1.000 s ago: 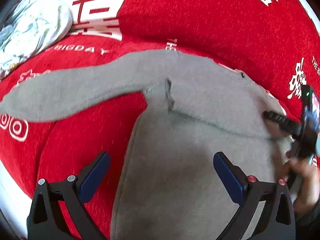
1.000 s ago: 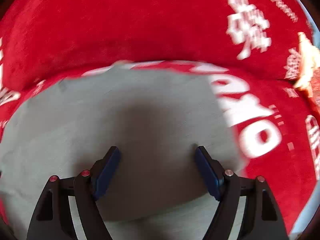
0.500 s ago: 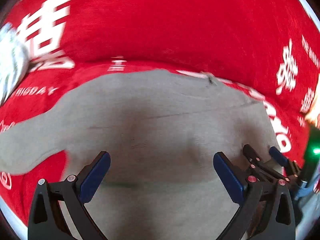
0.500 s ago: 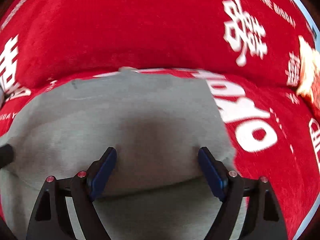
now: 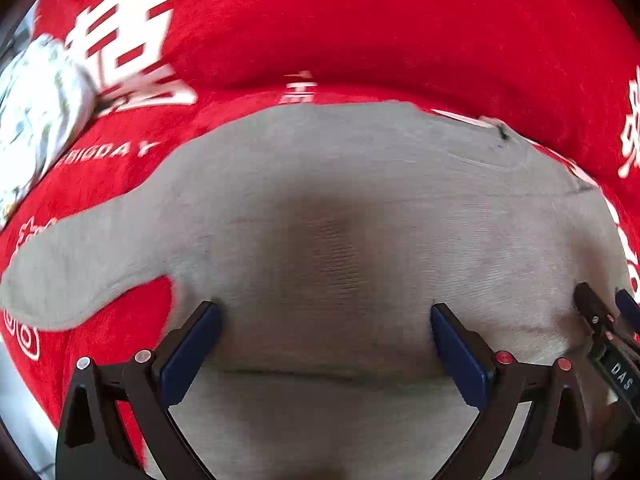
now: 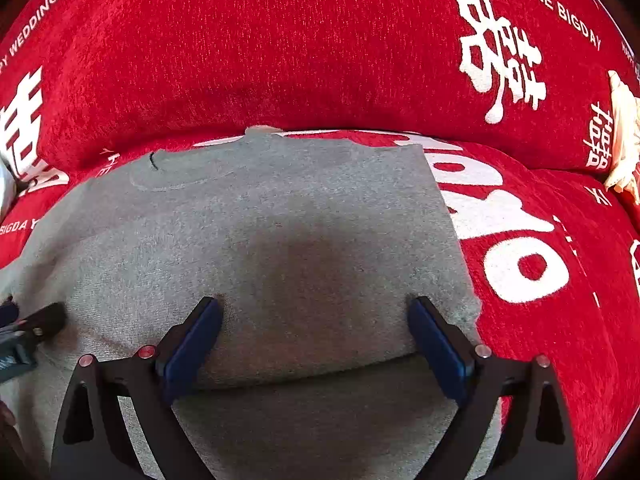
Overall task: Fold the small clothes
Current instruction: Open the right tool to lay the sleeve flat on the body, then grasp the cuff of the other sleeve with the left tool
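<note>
A grey knit sweater [image 5: 360,208] lies flat on a red sofa cover. Its lower part is folded up over the body, and the fold edge [image 6: 320,376] runs just below my fingertips. One sleeve [image 5: 80,248] stretches out to the left. My left gripper [image 5: 324,344] hovers open over the sweater's middle with nothing between its blue pads. My right gripper [image 6: 314,340] is over the sweater's right part, near its straight right edge; its jaws are opening and grip nothing. Each gripper shows at the edge of the other's view: the right gripper [image 5: 608,332], the left gripper [image 6: 24,328].
The red sofa cover [image 6: 320,60] with white lettering rises into a back cushion behind the sweater. A pale patterned cloth bundle [image 5: 36,120] lies at the far left. A cream-coloured item [image 6: 624,136] sits at the far right.
My left gripper has moved right and closer over the sweater, so the sleeve now sits at the view's left. My right gripper's jaws have spread wider. The sweater lies as before.
</note>
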`<action>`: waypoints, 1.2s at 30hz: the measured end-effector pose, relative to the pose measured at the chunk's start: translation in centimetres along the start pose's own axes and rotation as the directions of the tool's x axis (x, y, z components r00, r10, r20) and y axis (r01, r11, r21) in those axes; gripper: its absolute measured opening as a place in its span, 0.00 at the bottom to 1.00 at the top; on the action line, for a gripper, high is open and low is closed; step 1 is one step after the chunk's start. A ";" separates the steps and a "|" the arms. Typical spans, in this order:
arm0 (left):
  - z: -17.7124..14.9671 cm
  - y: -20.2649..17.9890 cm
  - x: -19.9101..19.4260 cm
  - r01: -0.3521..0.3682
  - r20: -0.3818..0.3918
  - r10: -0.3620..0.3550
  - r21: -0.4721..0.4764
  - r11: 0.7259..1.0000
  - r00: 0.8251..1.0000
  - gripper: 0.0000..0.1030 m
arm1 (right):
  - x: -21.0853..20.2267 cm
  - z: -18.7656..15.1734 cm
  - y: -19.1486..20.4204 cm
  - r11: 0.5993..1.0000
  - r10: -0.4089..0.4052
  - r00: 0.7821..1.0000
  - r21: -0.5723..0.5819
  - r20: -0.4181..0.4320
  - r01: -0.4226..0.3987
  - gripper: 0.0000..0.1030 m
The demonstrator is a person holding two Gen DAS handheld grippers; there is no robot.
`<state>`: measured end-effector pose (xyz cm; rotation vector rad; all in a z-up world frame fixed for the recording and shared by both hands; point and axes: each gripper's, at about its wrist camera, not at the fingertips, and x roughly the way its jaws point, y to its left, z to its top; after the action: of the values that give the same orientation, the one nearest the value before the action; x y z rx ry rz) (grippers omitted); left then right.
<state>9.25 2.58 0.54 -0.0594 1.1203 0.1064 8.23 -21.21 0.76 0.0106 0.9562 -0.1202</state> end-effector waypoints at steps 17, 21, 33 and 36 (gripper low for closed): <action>-7.3 28.0 -4.7 -0.006 0.082 0.091 -0.713 0.701 0.993 1.00 | 0.1 -0.2 0.2 1.000 -0.008 1.000 -0.016 -0.003 0.008 0.95; -8.7 34.5 -3.4 -0.071 0.031 0.161 -0.803 0.591 0.987 1.00 | 0.2 -0.2 0.4 0.999 -0.023 1.000 -0.027 -0.006 0.023 0.96; -3.1 35.5 -0.4 -0.186 -0.025 0.246 -0.729 0.659 0.969 0.40 | 0.1 -0.2 0.5 0.999 -0.038 0.999 -0.036 -0.002 0.038 0.96; -2.5 35.7 -0.2 -0.102 0.013 0.164 -0.733 0.673 0.986 0.10 | -0.1 -0.1 0.7 0.998 -0.055 0.998 -0.043 -0.002 0.055 0.97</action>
<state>2.81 37.80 -0.16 -0.6956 0.9391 0.6918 8.19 -20.53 0.74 -0.0546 0.9628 -0.1504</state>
